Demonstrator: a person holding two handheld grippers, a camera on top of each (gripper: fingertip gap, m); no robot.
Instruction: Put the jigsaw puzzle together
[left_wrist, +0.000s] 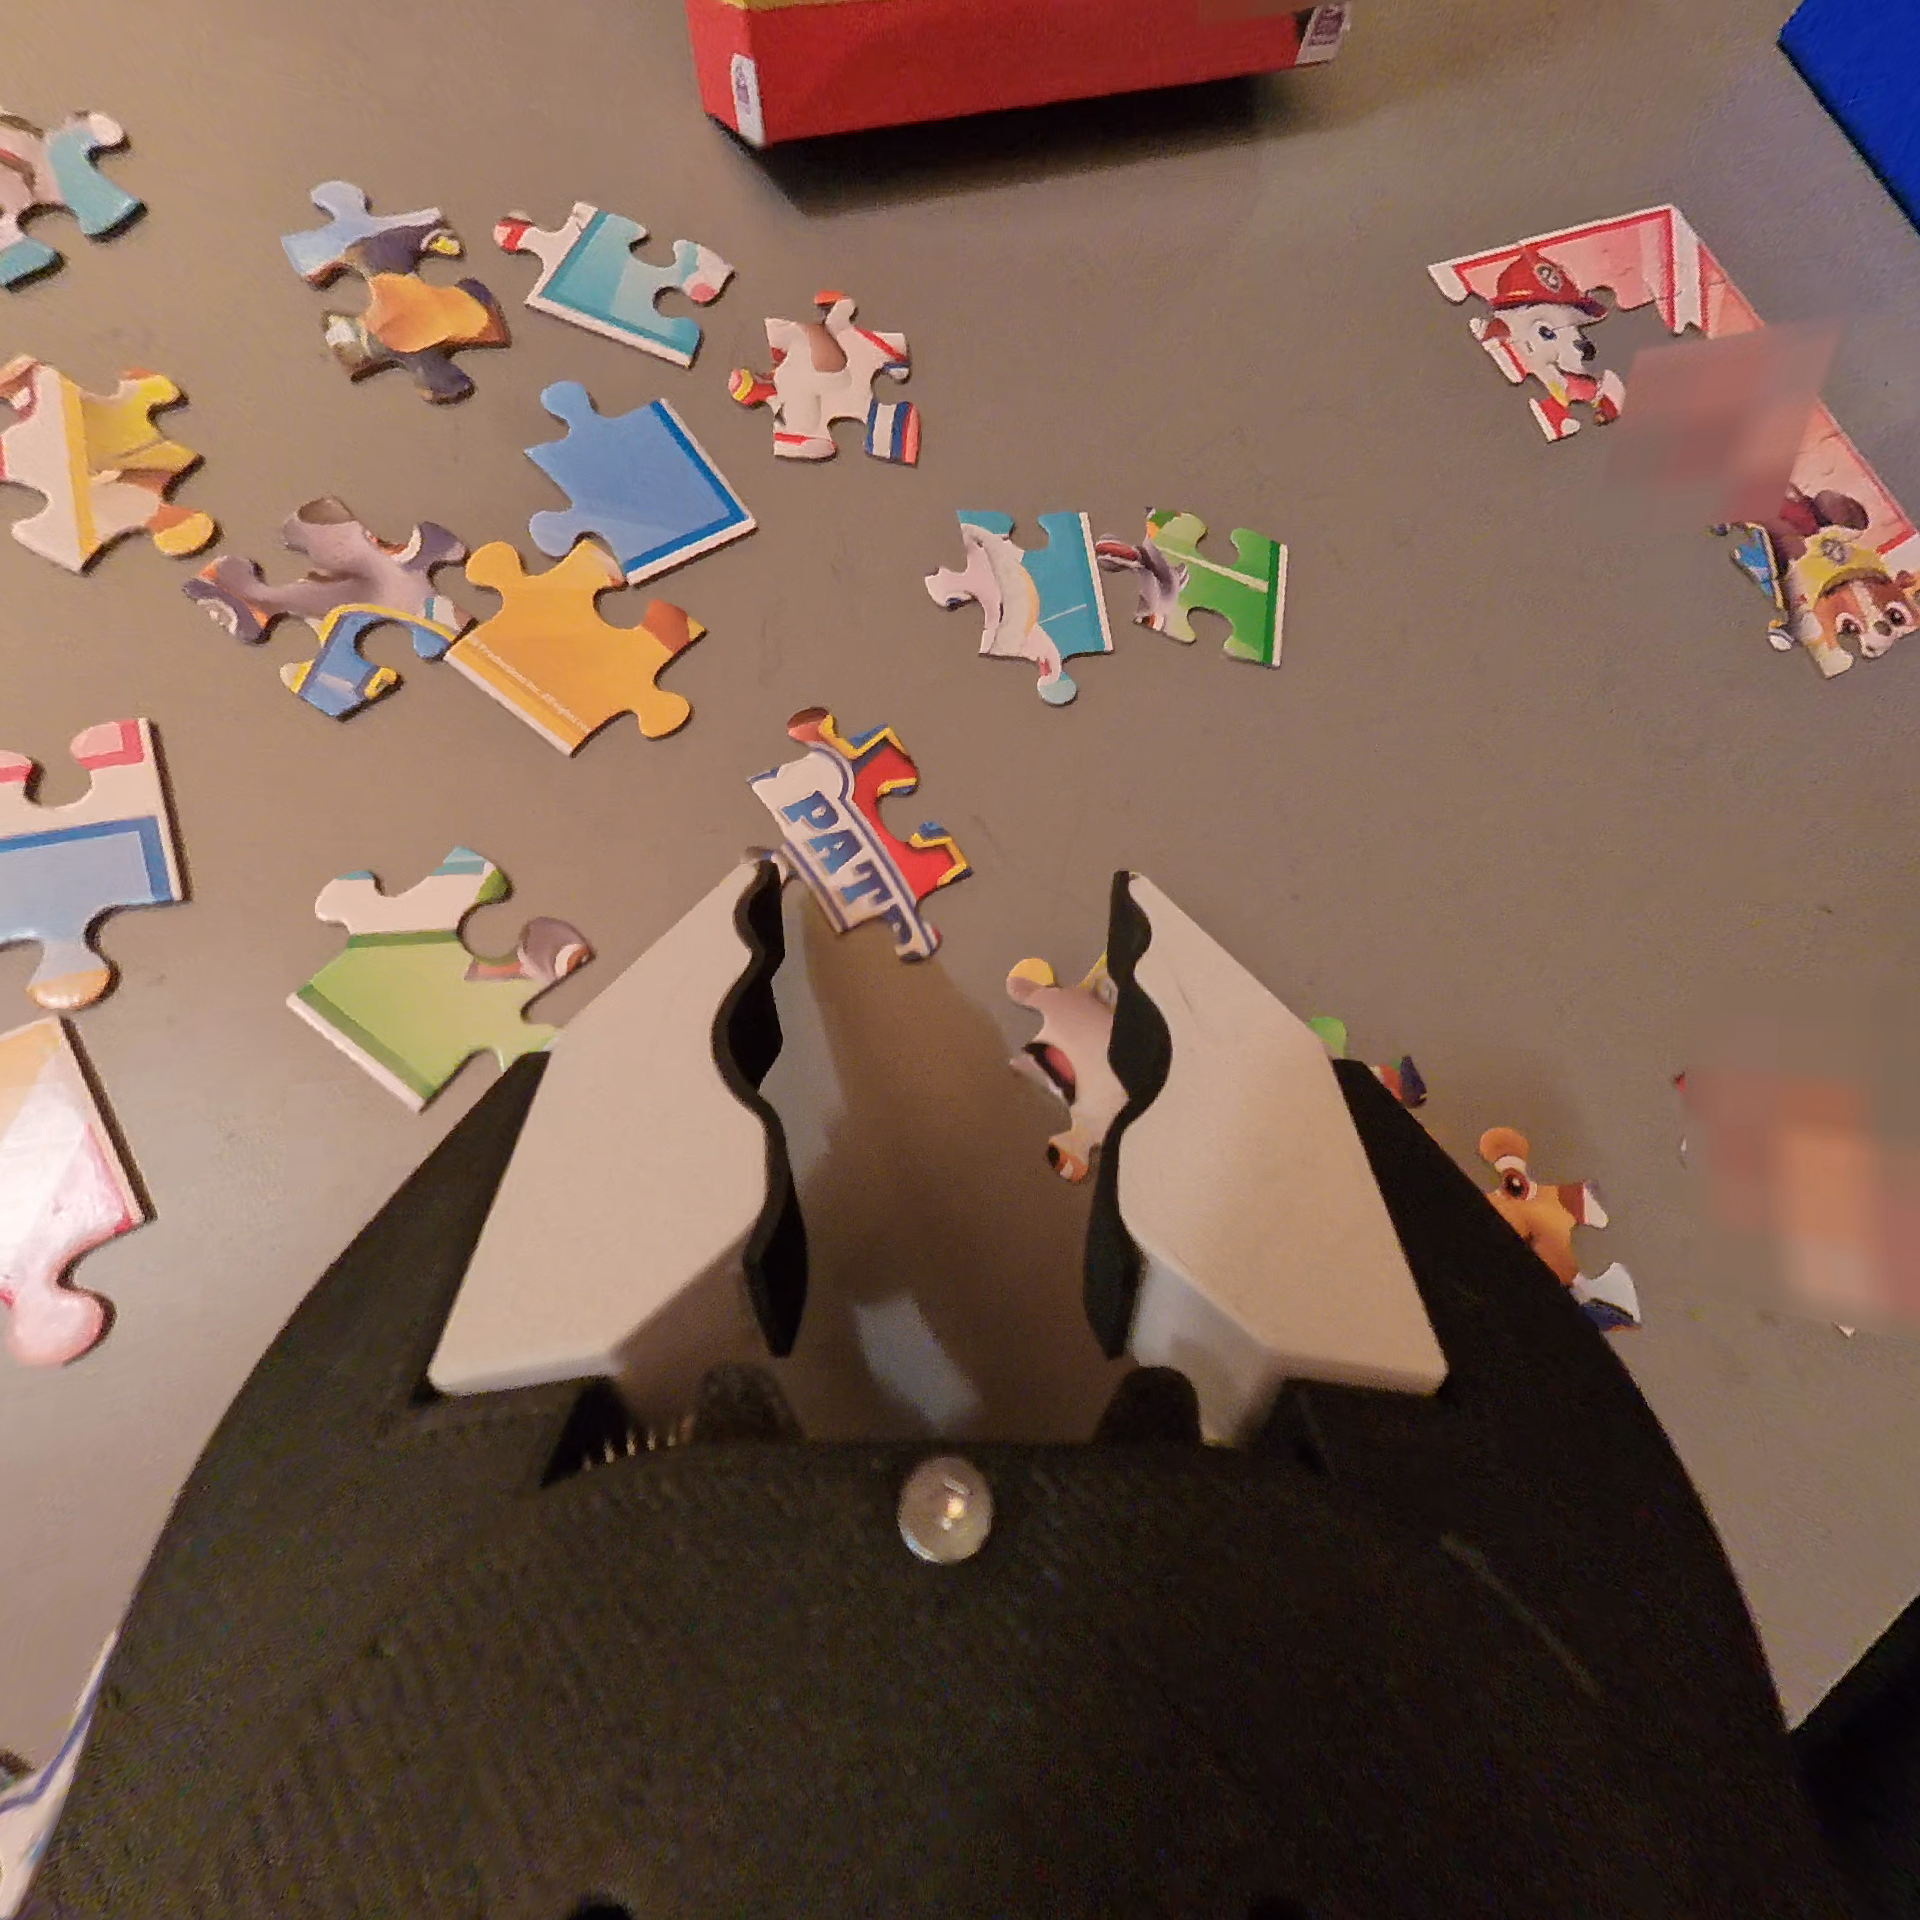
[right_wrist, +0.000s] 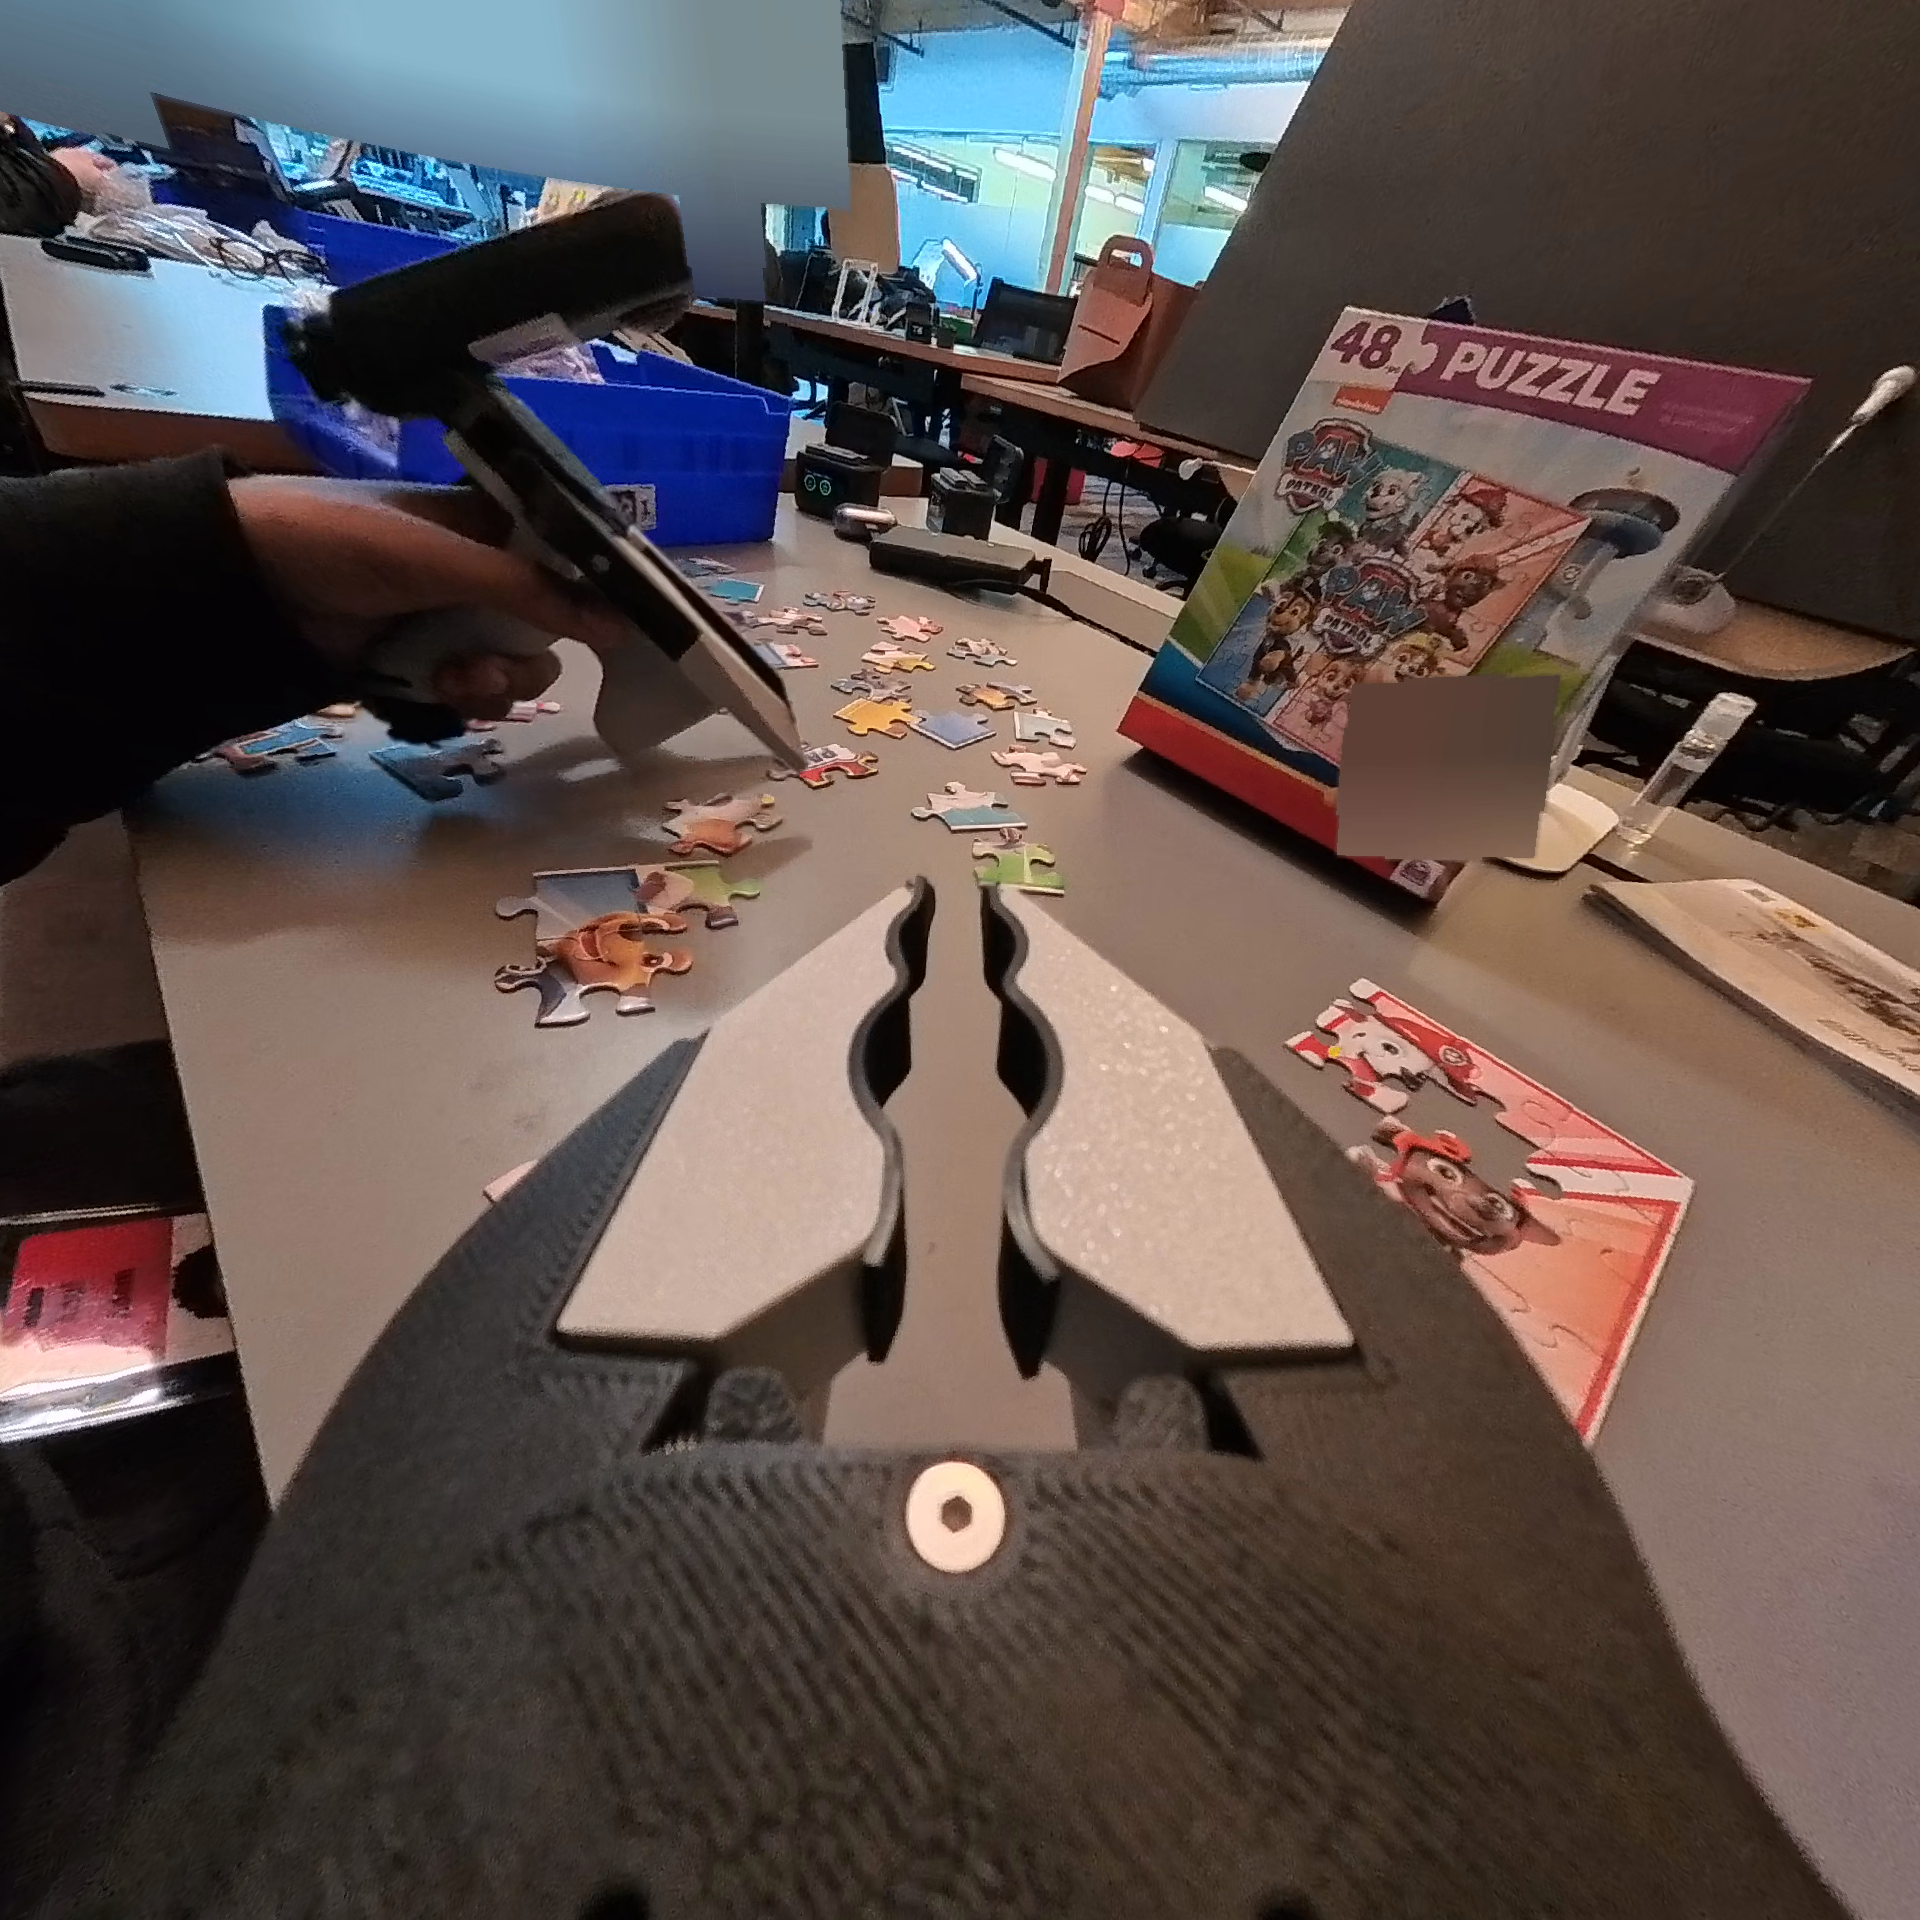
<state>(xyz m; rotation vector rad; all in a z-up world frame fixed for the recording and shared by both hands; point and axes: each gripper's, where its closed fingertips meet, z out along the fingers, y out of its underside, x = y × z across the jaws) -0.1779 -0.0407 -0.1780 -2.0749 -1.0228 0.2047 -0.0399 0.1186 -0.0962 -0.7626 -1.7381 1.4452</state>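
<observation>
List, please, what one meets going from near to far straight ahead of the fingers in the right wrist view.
Right gripper → green puzzle piece → white and teal piece → blue piece → black device.

The worktop (left_wrist: 1403, 831) looks matt grey and smooth. Puzzle pieces (left_wrist: 582, 644) are glossy printed cardboard, as is the box (right_wrist: 1455, 582). Each tool's (right_wrist: 951, 894) fingers (right_wrist: 769, 1143) look grainy plastic with ridged black bodies.

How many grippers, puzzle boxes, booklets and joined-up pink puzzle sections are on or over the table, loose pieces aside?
Grippers: 2 (left gripper, right gripper)
Puzzle box: 1
Booklet: 1
Joined pink puzzle section: 1
Total: 5
</observation>
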